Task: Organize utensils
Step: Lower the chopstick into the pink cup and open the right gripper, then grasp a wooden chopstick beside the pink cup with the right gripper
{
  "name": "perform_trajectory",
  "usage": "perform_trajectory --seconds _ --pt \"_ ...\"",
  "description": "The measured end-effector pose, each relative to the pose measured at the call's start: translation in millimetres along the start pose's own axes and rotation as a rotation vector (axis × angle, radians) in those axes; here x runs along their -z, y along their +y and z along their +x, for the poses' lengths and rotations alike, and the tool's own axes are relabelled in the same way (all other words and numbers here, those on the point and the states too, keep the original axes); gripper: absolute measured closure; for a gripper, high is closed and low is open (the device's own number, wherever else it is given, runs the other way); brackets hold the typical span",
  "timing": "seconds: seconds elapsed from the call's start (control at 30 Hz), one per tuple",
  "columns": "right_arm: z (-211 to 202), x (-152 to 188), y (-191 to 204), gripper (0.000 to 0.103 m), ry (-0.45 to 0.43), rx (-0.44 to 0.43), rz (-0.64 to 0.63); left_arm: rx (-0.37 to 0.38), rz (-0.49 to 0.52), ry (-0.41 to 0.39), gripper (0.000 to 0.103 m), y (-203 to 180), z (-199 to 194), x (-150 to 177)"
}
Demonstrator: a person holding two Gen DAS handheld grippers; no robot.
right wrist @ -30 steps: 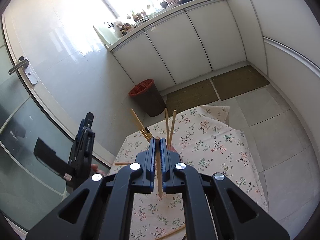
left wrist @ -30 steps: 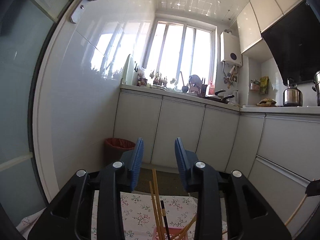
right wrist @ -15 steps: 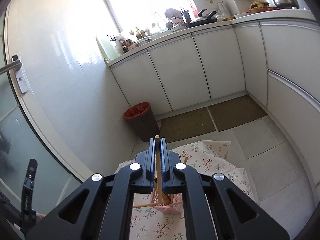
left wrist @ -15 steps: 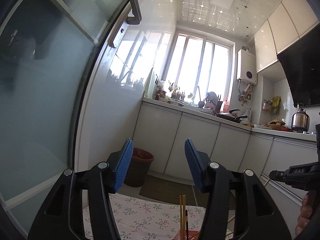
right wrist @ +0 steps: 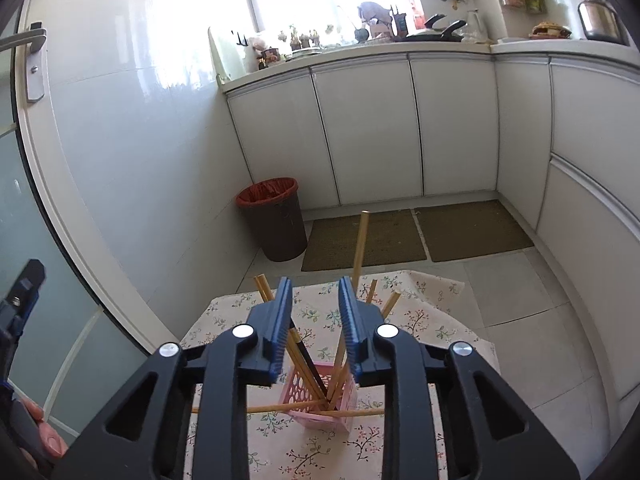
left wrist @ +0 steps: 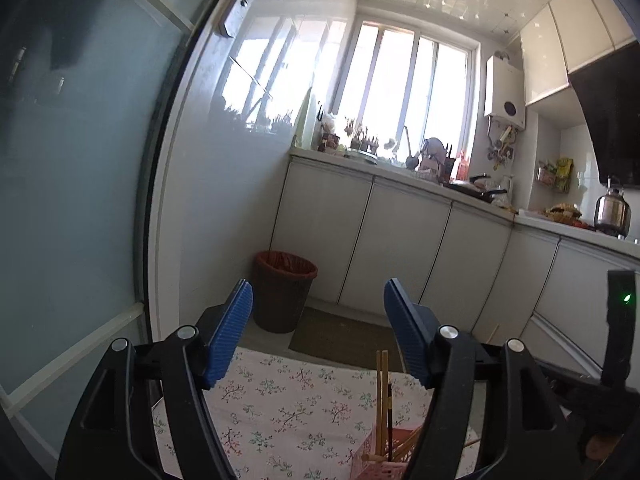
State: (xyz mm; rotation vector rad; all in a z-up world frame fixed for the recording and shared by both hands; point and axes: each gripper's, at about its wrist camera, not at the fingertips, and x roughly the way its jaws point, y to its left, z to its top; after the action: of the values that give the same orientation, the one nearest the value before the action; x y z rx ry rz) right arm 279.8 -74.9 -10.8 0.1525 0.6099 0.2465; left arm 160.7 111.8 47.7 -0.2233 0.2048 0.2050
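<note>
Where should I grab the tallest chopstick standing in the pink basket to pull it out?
Grip the tallest chopstick near its free upper end, coming from above with the right gripper, fingers on either side of the shaft. It stands nearly upright and rises clear of the others, while its lower part is crowded inside the pink basket.

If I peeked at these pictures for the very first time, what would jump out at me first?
Probably the pink basket on the flowery tablecloth, stuffed with chopsticks poking out every which way, right below the open right gripper. Next, the dark bin with its red liner, standing on the floor by the white cabinets. The left gripper is open too, with nothing in it.
</note>
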Motion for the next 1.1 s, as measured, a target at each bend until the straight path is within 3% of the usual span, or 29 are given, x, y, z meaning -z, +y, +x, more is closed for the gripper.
perform_trajectory --seconds 0.07,0.13,0.33,0.53,0.67,0.73,0.8,0.87,0.97,1.1 --pt "-13.6 -0.9 1.1 0.07 -0.03 0.041 -0.014 -0.007 0.029 0.062 0.032 -7.1 7.6 4.9" --pt "-27.6 1.9 0.8 0.056 -0.056 0.085 -0.023 -0.012 0.06 0.104 0.027 -14.4 11.5 10.0" --pt "-62.0 14.0 -0.4 0.035 -0.123 0.218 -0.047 -0.01 0.161 0.159 0.019 -37.1 7.8 17.3" --pt "-94.1 26.1 -5.8 0.021 -0.164 0.308 -0.036 -0.02 0.203 0.167 0.009 -43.7 -3.1 13.3" --pt "-111.2 24.8 -20.9 0.021 -0.156 0.278 0.048 -0.026 0.168 0.16 0.009 -31.8 -13.4 8.0" --pt "-117.0 22.8 -34.4 0.019 -0.144 0.218 0.119 -0.035 0.14 0.15 0.008 -20.5 -19.5 7.8" --pt "-111.4 18.7 -60.7 0.014 -0.077 0.068 0.266 -0.037 0.112 0.152 0.007 -9.9 -23.5 10.1" --pt "-85.1 23.6 -108.1 0.014 0.047 -0.123 0.538 -0.038 0.088 0.163 0.007 0.1 -24.4 15.2" --pt "-9.5 57.1 -174.7 0.014 0.259 -0.364 0.932 -0.042 0.069 0.204 0.007 11.1 -17.1 23.5" --pt "104.6 97.9 -203.7 0.014 0.476 -0.503 1.098 -0.022 0.04 0.243 0.007 13.5 -8.4 30.4"
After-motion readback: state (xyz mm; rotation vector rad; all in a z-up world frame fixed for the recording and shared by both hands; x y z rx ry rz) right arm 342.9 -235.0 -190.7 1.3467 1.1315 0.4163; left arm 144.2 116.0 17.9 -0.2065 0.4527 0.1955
